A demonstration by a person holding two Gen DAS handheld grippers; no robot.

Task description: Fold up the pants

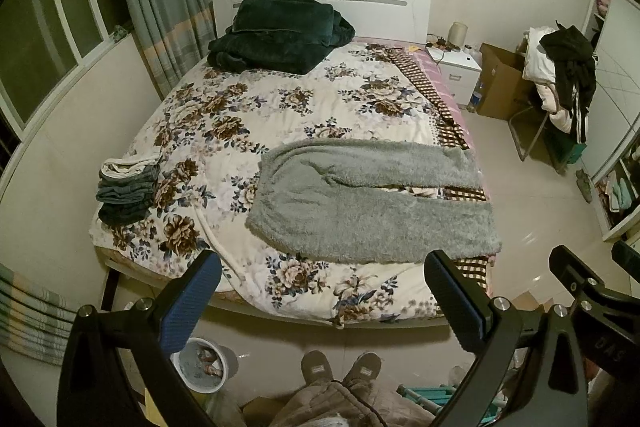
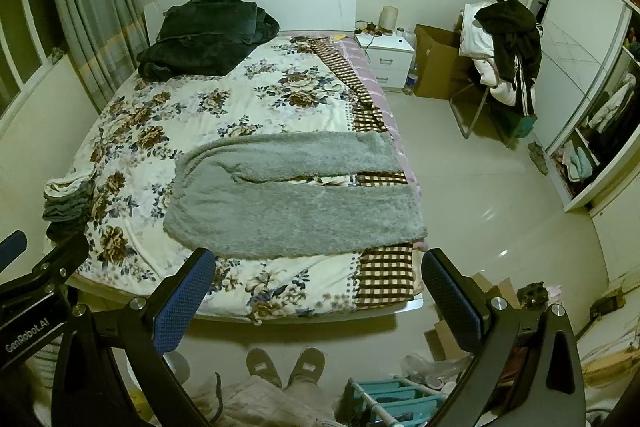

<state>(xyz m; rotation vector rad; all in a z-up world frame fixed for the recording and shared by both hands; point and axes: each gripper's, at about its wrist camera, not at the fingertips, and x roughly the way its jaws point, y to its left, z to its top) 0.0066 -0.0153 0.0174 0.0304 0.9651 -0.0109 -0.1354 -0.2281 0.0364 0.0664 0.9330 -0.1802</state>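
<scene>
Grey fleece pants (image 1: pixel 372 207) lie spread flat across the near end of the floral bed (image 1: pixel 280 99), waist to the left, both legs side by side reaching to the right edge. They also show in the right wrist view (image 2: pixel 296 203). My left gripper (image 1: pixel 324 291) is open and empty, held above the foot of the bed, short of the pants. My right gripper (image 2: pixel 320 291) is open and empty, at the same height to the right. Neither touches the pants.
A stack of folded clothes (image 1: pixel 126 191) sits at the bed's left edge. A dark green blanket (image 1: pixel 280 35) lies by the headboard. A bin (image 1: pixel 204 367) stands on the floor near my feet. A chair piled with clothes (image 1: pixel 560 79), a cardboard box and a nightstand (image 1: pixel 460 71) stand right.
</scene>
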